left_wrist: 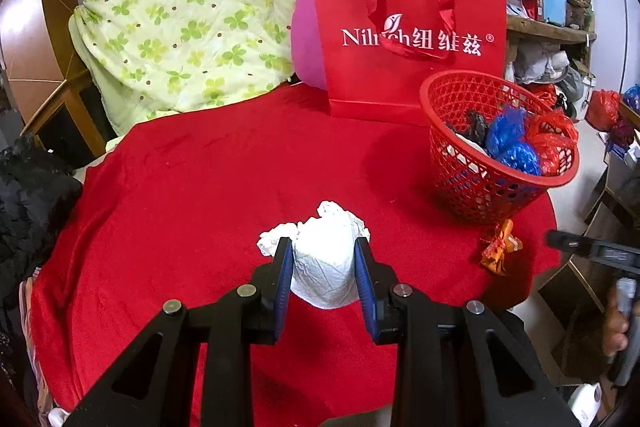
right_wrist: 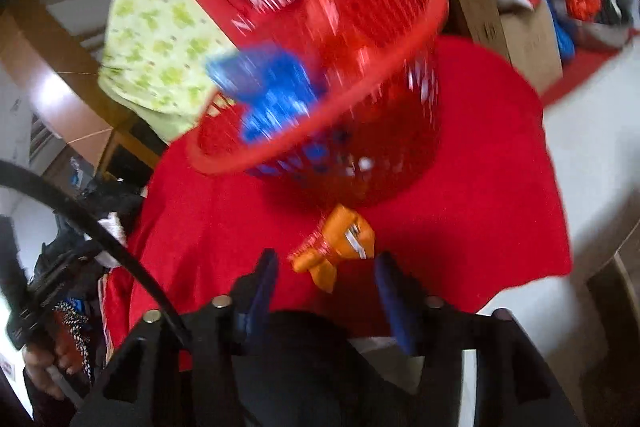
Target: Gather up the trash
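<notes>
Holding the paper wad [left_wrist: 324, 263] clamped in my left gripper [left_wrist: 323, 247] above the cloth [left_wrist: 192, 167]; basket [left_wrist: 500, 183] lies ahead-right. Right gripper [right_wrist: 326, 263] spread, empty, wrapper [right_wrist: 334, 247] just ahead between its tips.

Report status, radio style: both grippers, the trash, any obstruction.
Left gripper shut on crumpled white paper, above the red cloth. Right gripper open, orange wrapper just ahead. Red basket part-filled; nothing seen blocking the way.
</notes>
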{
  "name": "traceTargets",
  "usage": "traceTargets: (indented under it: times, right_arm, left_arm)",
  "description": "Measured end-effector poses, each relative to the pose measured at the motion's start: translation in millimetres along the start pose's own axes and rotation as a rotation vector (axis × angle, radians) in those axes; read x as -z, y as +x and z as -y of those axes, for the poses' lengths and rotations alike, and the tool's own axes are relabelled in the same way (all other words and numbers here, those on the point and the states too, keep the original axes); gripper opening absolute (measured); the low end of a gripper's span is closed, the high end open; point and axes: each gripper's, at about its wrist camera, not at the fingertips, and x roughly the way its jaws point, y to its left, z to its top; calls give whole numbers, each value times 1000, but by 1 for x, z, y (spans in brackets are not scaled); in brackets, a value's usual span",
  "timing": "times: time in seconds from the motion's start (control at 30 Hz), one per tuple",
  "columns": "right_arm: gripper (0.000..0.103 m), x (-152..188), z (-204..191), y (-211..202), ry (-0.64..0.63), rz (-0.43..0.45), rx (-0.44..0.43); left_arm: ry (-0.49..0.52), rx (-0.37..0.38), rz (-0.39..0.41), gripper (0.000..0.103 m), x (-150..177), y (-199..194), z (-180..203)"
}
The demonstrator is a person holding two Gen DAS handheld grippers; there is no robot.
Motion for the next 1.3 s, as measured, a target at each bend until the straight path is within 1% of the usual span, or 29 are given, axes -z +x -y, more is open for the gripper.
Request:
traceTargets:
  times: [0.07, 0.13, 0.23, 0.33, 0.37, 0.4, 0.47, 0.53, 0.57, 0.6, 0.63, 0.67, 0.73, 0.8, 0.9, 0.97, 1.03, 1.1, 1.17, 1.3]
  right_arm:
    - [56, -2, 1, 15, 32, -10, -9]
    - [56, -4, 0, 30, 57, -25, 11]
    - [56, -7, 3, 54, 113, -80, 22]
    - [57, -9, 5, 75, 157, -113, 95]
    - [58, -10, 7, 79, 173, -117, 106]
    - [64, -11, 8, 80, 192, -97, 108]
    - [69, -12, 5, 81, 206, -75, 109]
    - [69, -13, 2, 82, 198, -61, 138]
    - [68, -12, -1, 83, 187, -55, 153]
    - [63, -11, -3, 84, 175, -51, 174]
    - [55, -10, -5, 84, 157, -48, 201]
    - [52, -9, -8, 85, 133, -49, 230]
    - [40, -9, -10, 84, 106, -46, 262]
    - [36, -7, -8, 82, 100, -40, 270]
    - [33, 2, -8, 77, 63, -28, 284]
    - [33, 8, -16, 76, 35, -18, 282]
    - [33, 11, -23, 72, 28, 0, 261]
    - [33, 20, -30, 61, 7, 21, 242]
    - [33, 21, -38, 50, -22, 37, 229]
    - [33, 12, -57, 28, -62, 61, 183]
  left_arm:
    - [0, -3, 6, 33, 1, -1, -2]
    - [-12, -1, 5, 33, 2, -2, -6]
    - [-30, 0, 2, 33, 5, 0, -12]
    - [-46, 12, -5, 33, 9, 3, -16]
    - [-50, 15, -7, 33, 10, 4, -17]
    - [-52, 17, -8, 33, 11, 5, -19]
    - [-60, 23, -11, 33, 13, 7, -21]
    - [-71, 30, -14, 33, 14, 8, -23]
    - [-76, 32, -14, 33, 16, 9, -24]
    - [-81, 34, -14, 33, 17, 9, -25]
    - [-86, 35, -14, 33, 18, 9, -26]
    - [-92, 38, -14, 33, 21, 8, -28]
    - [-102, 42, -15, 33, 22, 8, -32]
    - [-113, 43, -13, 33, 23, 8, -36]
    - [-130, 48, -12, 33, 25, 8, -43]
    - [-137, 47, -8, 33, 25, 6, -47]
    - [-143, 44, -2, 33, 26, 5, -51]
    - [-152, 46, 0, 33, 26, 4, -55]
    - [-157, 43, 3, 33, 27, 3, -57]
    - [-174, 43, 12, 33, 28, -1, -61]
